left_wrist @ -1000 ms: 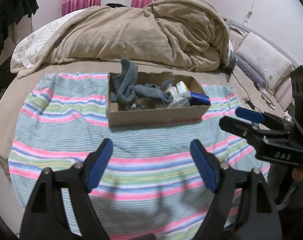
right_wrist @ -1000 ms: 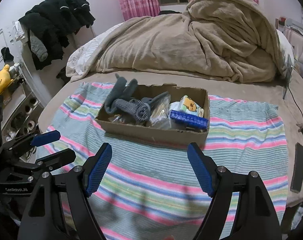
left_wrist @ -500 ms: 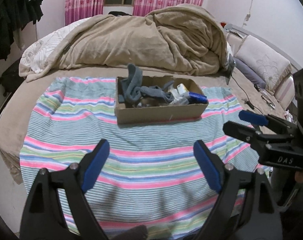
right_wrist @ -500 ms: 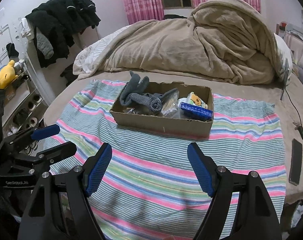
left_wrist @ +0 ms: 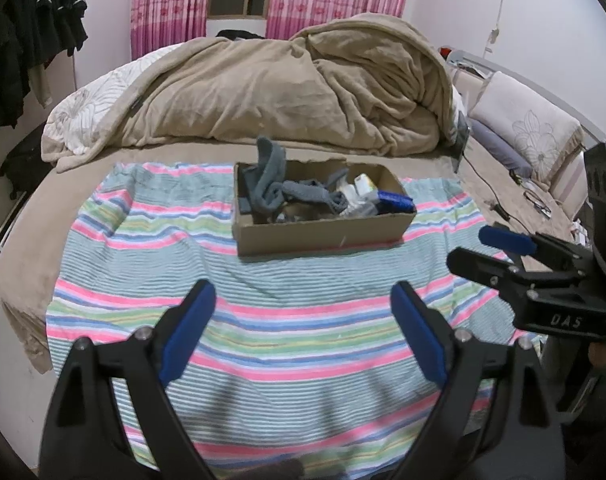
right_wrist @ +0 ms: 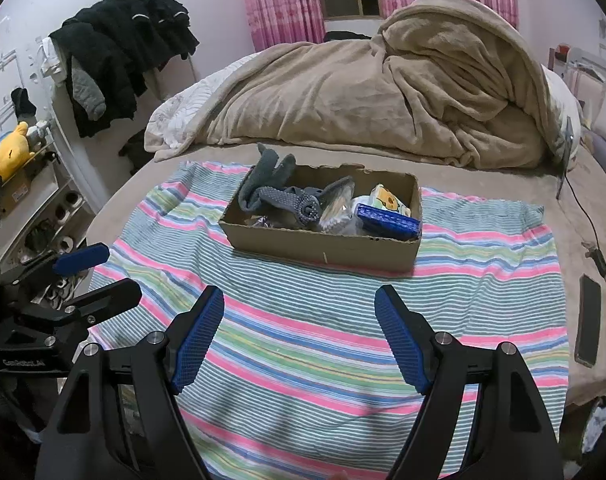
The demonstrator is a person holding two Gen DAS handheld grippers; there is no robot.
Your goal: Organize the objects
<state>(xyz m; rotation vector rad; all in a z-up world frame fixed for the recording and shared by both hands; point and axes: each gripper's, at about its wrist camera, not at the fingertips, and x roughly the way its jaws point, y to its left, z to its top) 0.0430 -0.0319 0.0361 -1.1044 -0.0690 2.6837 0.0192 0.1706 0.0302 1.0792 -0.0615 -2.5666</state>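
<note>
A cardboard box (left_wrist: 323, 236) (right_wrist: 323, 246) sits on a striped cloth (left_wrist: 263, 320) (right_wrist: 303, 344) on the bed. It holds grey socks (left_wrist: 269, 184) (right_wrist: 271, 184), a blue flat item (left_wrist: 397, 201) (right_wrist: 387, 222), a white pack with a yellow print (right_wrist: 389, 200) and clear wrapped items (right_wrist: 337, 204). My left gripper (left_wrist: 303, 332) is open and empty, well short of the box. My right gripper (right_wrist: 299, 338) is open and empty too, also back from the box. Each gripper shows in the other's view, the right (left_wrist: 499, 248) and the left (right_wrist: 99, 276).
A heaped beige blanket (left_wrist: 295, 92) (right_wrist: 383, 92) fills the bed behind the box. A phone (right_wrist: 587, 320) and a cable (right_wrist: 595, 256) lie at the bed's right edge. Pillows (left_wrist: 523, 128) are at the right. Dark clothes (right_wrist: 119, 52) hang over shelves at the left.
Both grippers have drawn back from the box, which now looks smaller and farther. Both stay open and empty. Nothing in the box moved.
</note>
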